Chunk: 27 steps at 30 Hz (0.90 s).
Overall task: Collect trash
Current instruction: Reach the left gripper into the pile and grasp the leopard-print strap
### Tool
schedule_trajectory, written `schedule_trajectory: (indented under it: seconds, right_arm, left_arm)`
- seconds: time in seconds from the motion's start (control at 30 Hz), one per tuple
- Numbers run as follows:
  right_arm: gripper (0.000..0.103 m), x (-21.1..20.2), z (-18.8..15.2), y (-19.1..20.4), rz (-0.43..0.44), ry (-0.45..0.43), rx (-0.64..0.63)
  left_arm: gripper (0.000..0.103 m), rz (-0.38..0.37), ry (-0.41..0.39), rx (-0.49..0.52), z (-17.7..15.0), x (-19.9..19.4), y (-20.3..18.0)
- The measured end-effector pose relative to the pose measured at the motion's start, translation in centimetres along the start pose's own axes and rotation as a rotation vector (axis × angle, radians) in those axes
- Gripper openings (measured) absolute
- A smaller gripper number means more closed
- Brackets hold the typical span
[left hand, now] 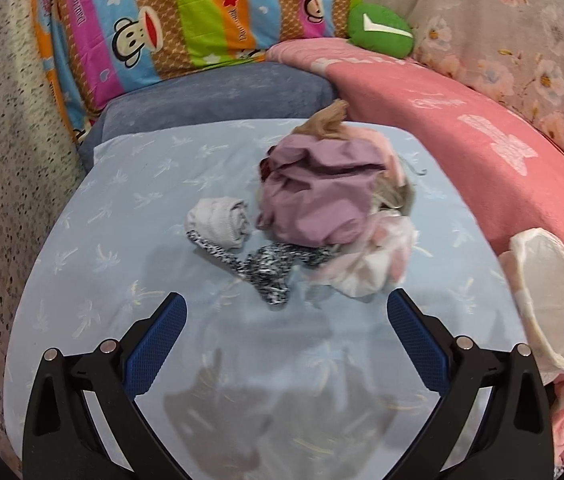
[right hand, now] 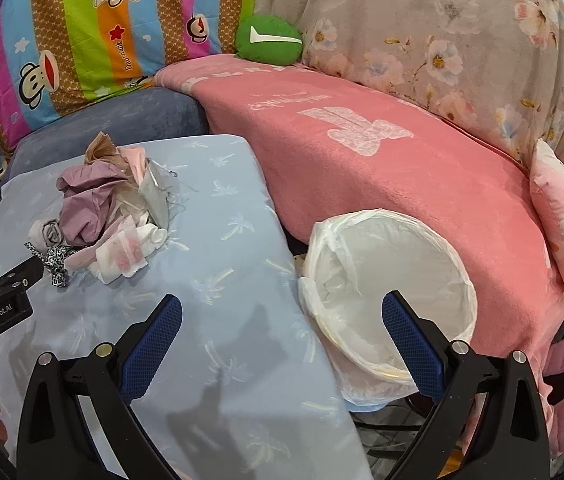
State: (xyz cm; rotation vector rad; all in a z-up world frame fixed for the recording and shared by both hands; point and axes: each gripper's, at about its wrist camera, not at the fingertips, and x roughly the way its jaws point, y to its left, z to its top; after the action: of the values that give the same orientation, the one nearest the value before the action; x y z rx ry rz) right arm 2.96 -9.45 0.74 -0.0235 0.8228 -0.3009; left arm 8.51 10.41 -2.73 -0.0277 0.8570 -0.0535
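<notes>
On the pale blue palm-print cushion (left hand: 130, 200) lies a heap of trash. At its left edge sits a rolled grey-white cloth bundle (left hand: 220, 222), touching a black-and-white speckled strip (left hand: 266, 266) and a crumpled mauve fabric wad (left hand: 317, 196); further right lie pink-and-white tissue scraps (left hand: 373, 264). The left gripper (left hand: 286, 308) hangs spread wide and empty, the heap straight ahead of its fingertips, apart from them. To the right, past the cushion's edge, stands a round bin lined with a white plastic bag (right hand: 365, 240), beside a pink fleece blanket (right hand: 381, 168). The right gripper (right hand: 282, 308) is also released, holding nothing, its right finger over the bin's mouth, the heap well off to its left.
</notes>
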Motion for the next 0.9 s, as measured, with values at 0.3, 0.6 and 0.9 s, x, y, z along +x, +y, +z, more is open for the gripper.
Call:
schedule_trajectory:
  seconds: [0.3,0.6,0.9]
  right_arm:
    - [0.097,3.3,1.2,5.2,0.076,0.018,-0.047]
    - [0.097,6.5,2.2,8.6,0.139,0.047,-0.054]
    - [0.072,9.2,2.9,11.4,0.234,0.074,-0.060]
  left_arm:
    - [0.096,0.012,0.049,-0.047,0.8,3.8,3.3]
    - [0.076,-0.084,0.146,-0.129,0.8,7.3,5.0]
    - [0.025,-0.186,0.163,-0.126,1.1,7.7,4.1]
